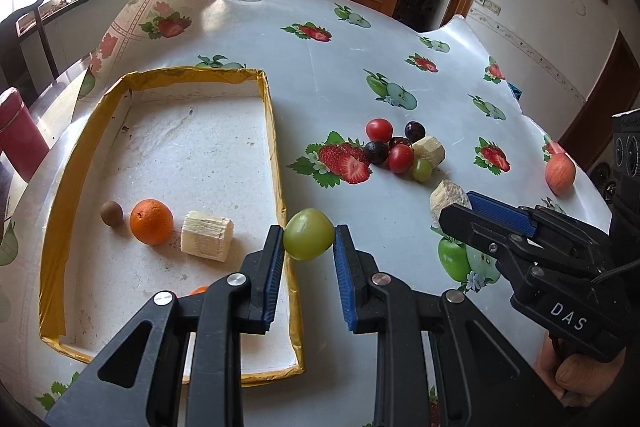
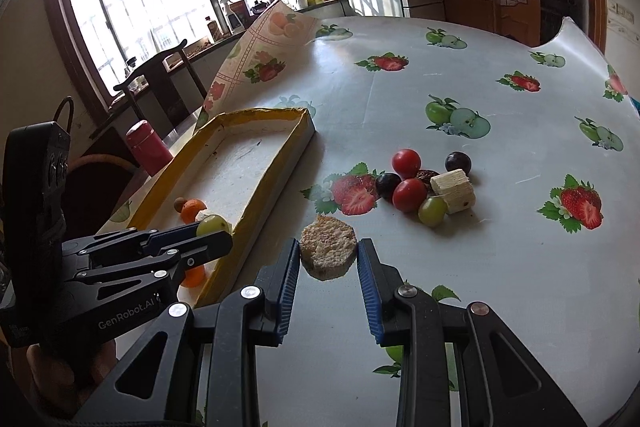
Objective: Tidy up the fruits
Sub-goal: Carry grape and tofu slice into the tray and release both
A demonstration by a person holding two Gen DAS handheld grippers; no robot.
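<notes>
- left gripper [image 1: 309,239] clamped on a green grape [image 1: 308,234], blue pads pressing both its sides; grape held in the air right over the tray's near-right wall
- right gripper [image 2: 329,259] clamped on a pale round chunk [image 2: 328,252] with a rough crumbly top, lifted off the cloth, just right of the tray
- tray [image 1: 276,131], landmark: shallow, yellow-taped rim, white floor, lying on the tablecloth
- inside tray, near end: small brown round fruit [image 1: 111,213], orange [image 1: 151,221] beside it, then a pale cut block [image 1: 207,235]; all three in a row, close together
- another bit of orange fruit [image 1: 199,290] in the tray, mostly hidden behind the left gripper's arm
- right of the tray, well apart from it: a pile touching each other – two cherry tomatoes [image 1: 378,129], dark grapes [image 1: 376,151], a second green grape [image 1: 422,169], a pale block [image 1: 429,149]
- far right of the tray, near table edge: reddish apple-like fruit [image 1: 560,173], alone
- tablecloth [image 1: 304,75] white with strawberry and apple prints, its far-left corner curled up behind the tray
- red cylinder container [image 1: 18,135] left of the tray, off the cloth
- a person's fingers [image 1: 576,373] on the right gripper's handle
</notes>
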